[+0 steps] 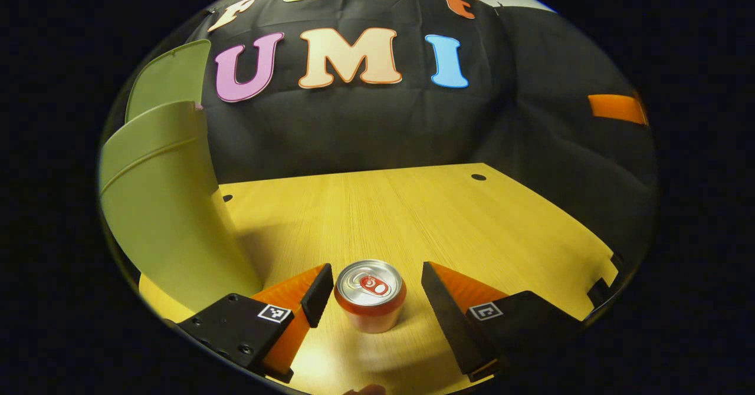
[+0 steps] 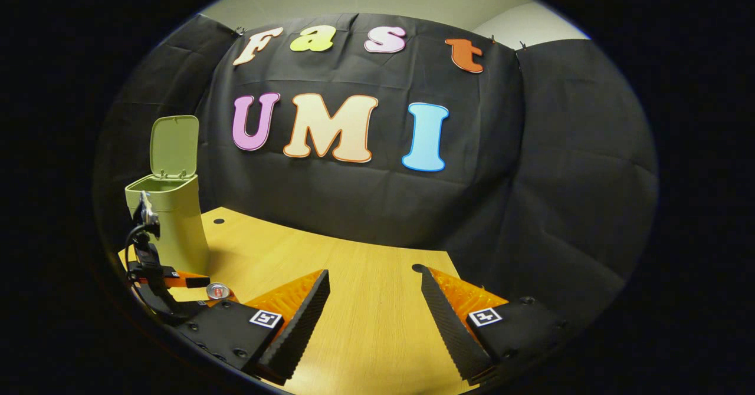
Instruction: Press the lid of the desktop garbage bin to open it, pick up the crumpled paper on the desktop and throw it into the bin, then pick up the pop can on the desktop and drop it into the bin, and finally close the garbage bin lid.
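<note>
While the left gripper (image 1: pixel 373 298) sits low over the table (image 1: pixel 448 218) with its jaws spread wide, the pop can (image 1: pixel 370 303) stands upright between its two fingers, a visible gap on either side, so nothing is gripped yet. No crumpled paper lies on the table in either view, which suggests the paper step is over and the can step is the one in hand. The next move looks like a plain squeeze: bring both fingers in on the can's wall, below the rim, keeping it centred so it is not knocked over, then lift it and carry it to the garbage bin (image 1: pixel 171 218), which stands just to the left of this gripper.

From the right gripper view the bin (image 2: pixel 177 224) is seen near the table's far left corner with its lid (image 2: pixel 173 146) swung upright and the mouth open. What is inside cannot be told; the interior is hidden by the wall. The left gripper (image 2: pixel 177 280) shows beside it, the can top (image 2: pixel 217 291) close by. The right gripper (image 2: pixel 374 312) hangs released over bare table, well apart from the bin, holding nothing.
</note>
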### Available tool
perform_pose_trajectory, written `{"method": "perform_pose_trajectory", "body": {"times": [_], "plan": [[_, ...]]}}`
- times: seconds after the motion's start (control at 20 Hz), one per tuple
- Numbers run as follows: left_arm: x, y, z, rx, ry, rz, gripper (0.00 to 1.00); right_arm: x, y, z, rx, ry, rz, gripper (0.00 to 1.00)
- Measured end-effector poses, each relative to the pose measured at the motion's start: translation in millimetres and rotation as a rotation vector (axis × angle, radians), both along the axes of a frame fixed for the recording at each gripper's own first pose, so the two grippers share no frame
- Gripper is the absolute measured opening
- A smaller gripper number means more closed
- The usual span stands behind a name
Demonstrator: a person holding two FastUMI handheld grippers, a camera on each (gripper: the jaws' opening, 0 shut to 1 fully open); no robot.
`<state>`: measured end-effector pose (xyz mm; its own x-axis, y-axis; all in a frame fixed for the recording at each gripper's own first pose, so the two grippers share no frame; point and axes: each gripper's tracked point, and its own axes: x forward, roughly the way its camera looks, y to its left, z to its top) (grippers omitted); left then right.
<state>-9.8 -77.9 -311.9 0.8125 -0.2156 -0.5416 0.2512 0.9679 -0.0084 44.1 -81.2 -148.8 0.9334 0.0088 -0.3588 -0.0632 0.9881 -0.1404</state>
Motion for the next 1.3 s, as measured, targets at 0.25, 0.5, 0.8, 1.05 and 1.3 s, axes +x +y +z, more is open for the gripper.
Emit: {"method": "perform_pose_trajectory", "body": {"times": [0.25,0.5,0.8,1.05,1.3], "plan": [[0,4,-35,0.021,0.072,0.005,0.94,-8,-2,-6,-0.017,0.016,-0.005,0.99],[3,5,-15,0.007,0.042,-0.01,0.78,-12,9,-8,-0.022,0.019,0.017,0.99],[43,11,75,-0.014,-0.12,-0.02,0.78,-14,34,-12,0.024,0.006,0.053,0.99],[74,23,160,-0.034,-0.277,0.004,0.78,-17,49,-18,0.066,0.008,0.078,0.99],[96,42,221,-0.034,-0.391,0.037,0.77,-17,51,-20,0.097,0.009,0.081,0.98]]}}
